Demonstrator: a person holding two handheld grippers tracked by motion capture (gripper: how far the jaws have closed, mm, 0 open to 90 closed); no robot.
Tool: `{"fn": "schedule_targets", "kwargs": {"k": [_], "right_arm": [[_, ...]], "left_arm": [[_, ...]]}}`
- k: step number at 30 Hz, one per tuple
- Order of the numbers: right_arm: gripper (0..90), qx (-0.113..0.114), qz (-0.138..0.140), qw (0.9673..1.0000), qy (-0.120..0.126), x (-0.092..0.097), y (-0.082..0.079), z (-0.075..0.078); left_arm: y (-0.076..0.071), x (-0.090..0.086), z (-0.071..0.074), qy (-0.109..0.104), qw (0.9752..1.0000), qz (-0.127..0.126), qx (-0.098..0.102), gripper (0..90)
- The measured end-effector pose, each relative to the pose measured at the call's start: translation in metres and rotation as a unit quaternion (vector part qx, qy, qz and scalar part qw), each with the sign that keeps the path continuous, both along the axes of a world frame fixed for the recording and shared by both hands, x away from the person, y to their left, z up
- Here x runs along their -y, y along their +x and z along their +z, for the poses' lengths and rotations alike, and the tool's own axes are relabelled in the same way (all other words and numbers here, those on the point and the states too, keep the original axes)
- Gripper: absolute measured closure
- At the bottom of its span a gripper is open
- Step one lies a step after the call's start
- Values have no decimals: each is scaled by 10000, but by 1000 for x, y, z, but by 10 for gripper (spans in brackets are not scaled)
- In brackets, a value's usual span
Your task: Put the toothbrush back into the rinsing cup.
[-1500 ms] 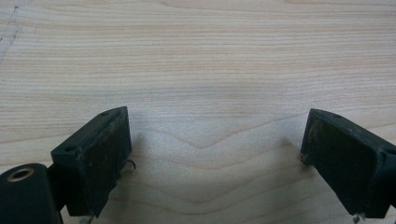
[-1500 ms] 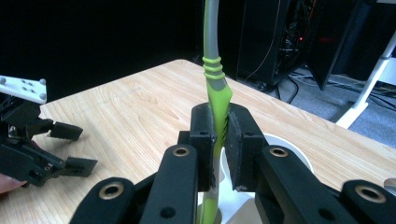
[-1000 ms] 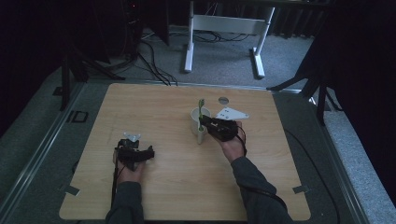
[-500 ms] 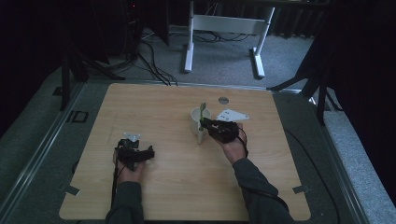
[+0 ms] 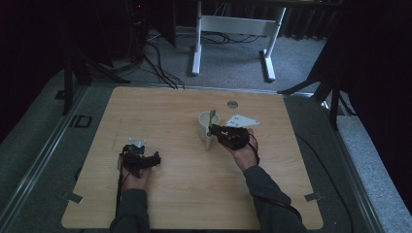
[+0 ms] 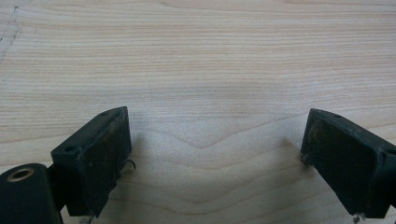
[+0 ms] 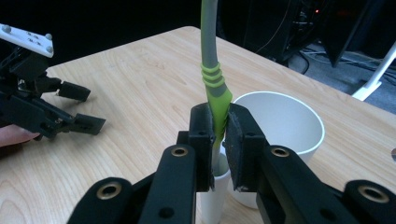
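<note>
- The right gripper (image 5: 212, 128) sits right of the desk's centre, held in the person's right hand (image 5: 241, 149). Its jaws are clamped on a green and grey stick (image 7: 215, 88).
- In the right gripper view the stick stands upright between the jaws, its lower end going down into a narrow white tube (image 7: 215, 198) just beneath them. What the stick is, I cannot tell.
- A white cup (image 5: 209, 125) stands upright on the desk (image 5: 184, 194), just beyond the tube and touching or nearly touching it; in the right gripper view the cup (image 7: 285, 121) looks empty.
- The left gripper (image 5: 158, 158) rests low on the near-left part of the desk, held in the left hand (image 5: 134, 171), well apart from the cup.
- In the left gripper view its jaws stand wide apart with bare wood (image 6: 210, 70) between them.
- A small round grommet (image 5: 232, 104) sits in the desk's far edge.
</note>
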State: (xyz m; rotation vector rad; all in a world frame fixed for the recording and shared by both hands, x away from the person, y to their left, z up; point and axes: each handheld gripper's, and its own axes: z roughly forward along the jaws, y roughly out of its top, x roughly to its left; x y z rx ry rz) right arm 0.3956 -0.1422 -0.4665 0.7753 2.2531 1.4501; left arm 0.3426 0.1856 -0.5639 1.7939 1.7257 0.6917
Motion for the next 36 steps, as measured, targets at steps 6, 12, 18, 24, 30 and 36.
{"fn": "schedule_targets", "kwargs": {"k": [6, 12, 18, 24, 30, 36], "right_arm": [[367, -105, 140, 9998, -53, 0, -2, -4], [316, -171, 99, 9997, -121, 2, -1, -7], [293, -210, 74, 9997, -136, 6, -2, -5], [286, -335, -12, 9994, -120, 15, -3, -4], [283, -571, -122, 9982, -160, 26, -3, -8], [282, -702, -173, 9973, -158, 37, -7, -13]], "left_arm": [[0, 0, 0, 5, 10000, -4, -2, 89], [0, 0, 0, 4, 10000, -2, -2, 89], [0, 0, 0, 2, 10000, -3, -1, 89], [0, 0, 0, 5, 10000, -3, -2, 89], [0, 0, 0, -3, 10000, 0, 0, 89], [0, 0, 0, -2, 10000, -3, -3, 89]]}}
